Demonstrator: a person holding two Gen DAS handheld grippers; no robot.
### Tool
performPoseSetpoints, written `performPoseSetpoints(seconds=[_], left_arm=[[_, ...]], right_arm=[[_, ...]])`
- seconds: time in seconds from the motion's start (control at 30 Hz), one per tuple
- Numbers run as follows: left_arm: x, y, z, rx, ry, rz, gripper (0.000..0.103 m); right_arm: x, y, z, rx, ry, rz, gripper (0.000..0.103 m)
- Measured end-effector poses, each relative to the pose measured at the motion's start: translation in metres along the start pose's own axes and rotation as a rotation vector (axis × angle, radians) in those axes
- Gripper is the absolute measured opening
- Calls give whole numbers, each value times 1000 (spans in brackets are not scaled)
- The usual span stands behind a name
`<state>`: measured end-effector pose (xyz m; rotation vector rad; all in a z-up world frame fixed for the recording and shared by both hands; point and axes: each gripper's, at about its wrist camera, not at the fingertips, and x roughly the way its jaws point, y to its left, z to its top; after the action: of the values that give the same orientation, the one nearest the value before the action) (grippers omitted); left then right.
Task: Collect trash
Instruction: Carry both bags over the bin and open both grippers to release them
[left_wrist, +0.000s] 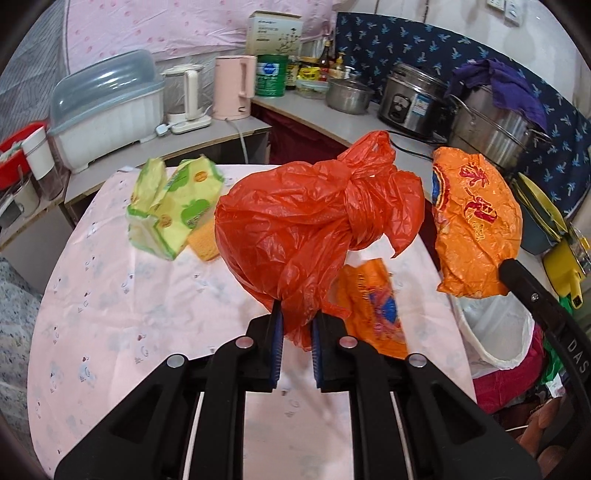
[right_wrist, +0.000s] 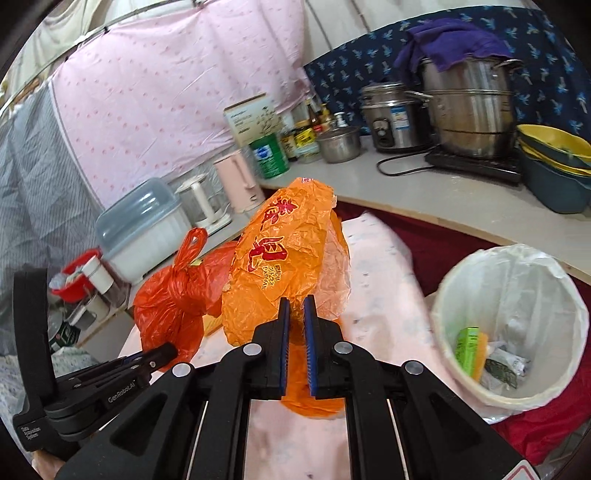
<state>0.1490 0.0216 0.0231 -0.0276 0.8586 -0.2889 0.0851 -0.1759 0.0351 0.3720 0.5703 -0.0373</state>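
My left gripper (left_wrist: 297, 314) is shut on a knotted red plastic bag (left_wrist: 295, 225) and holds it above the pink table (left_wrist: 110, 295). My right gripper (right_wrist: 296, 308) is shut on an orange printed plastic bag (right_wrist: 280, 258), lifted above the table; it also shows in the left wrist view (left_wrist: 476, 225). The red bag shows to the left in the right wrist view (right_wrist: 173, 299). A second orange wrapper (left_wrist: 373, 306) lies on the table under the red bag. A yellow-green tissue pack (left_wrist: 173, 206) lies at the table's far left. A white-lined trash bin (right_wrist: 517, 328) stands to the right of the table, holding some trash.
A counter (right_wrist: 424, 195) behind the table carries steel pots (right_wrist: 469, 107), a rice cooker (left_wrist: 413, 99), a pink kettle (left_wrist: 234, 86), a green tin (left_wrist: 271, 75) and a white dish box (left_wrist: 107, 110). Stacked yellow and blue basins (right_wrist: 557, 166) sit at the far right.
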Motion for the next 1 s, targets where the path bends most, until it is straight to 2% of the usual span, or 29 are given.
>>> performPoseSetpoints(seconds=[0.23,0.6,1.0], left_arm=[[0,-55,0,80,-1,-44,12],[19,-150,-11,210,41,-127,12],[52,-230,-28,313,118,-202,12]], right_arm=[[-30,-57,5,76,-46,-72,8],[-64,-142,-4,186,-78,-185,8],[-81,-204,-13,281,-97,-261,8]])
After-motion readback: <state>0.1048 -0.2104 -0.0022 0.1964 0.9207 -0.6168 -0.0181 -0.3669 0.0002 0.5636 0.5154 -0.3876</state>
